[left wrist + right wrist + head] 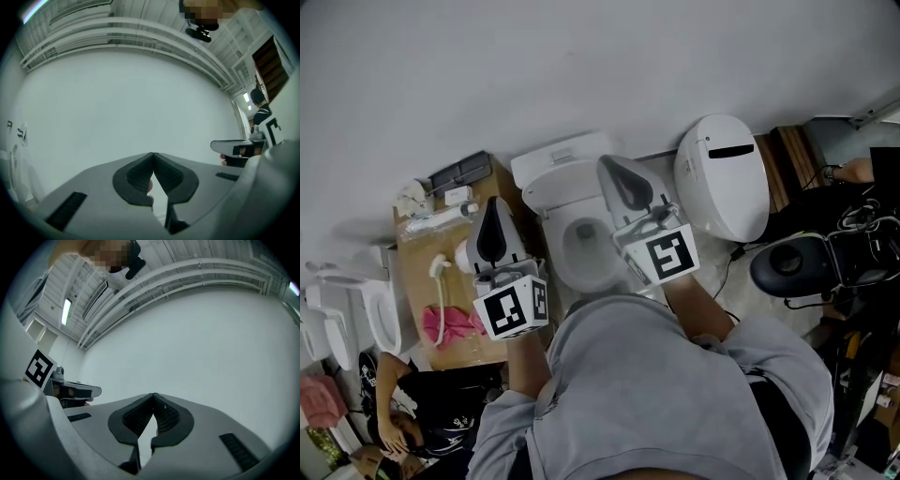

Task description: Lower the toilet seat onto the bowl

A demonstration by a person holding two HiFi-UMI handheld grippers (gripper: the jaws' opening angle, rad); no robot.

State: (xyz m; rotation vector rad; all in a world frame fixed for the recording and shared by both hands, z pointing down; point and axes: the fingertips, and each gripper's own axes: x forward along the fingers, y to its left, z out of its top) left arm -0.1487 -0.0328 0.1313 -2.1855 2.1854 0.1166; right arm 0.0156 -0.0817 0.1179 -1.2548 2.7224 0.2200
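Zero gripping yet: holding left gripper (153,154) and right gripper (153,395) aloft over the bowl (553,234), pinching each shut on nothing.
Judging approach only; next needing opening, then reaching far for the toilet seat (546,194), seemingly standing upright against the tank (565,157).

Head view: dim, flat light, soft shadows, slightly grainy. Both gripper views: strong fisheye bending, black vignetted corners, even pale light across the wall (117,108). The ceiling strip light (66,311) glares.
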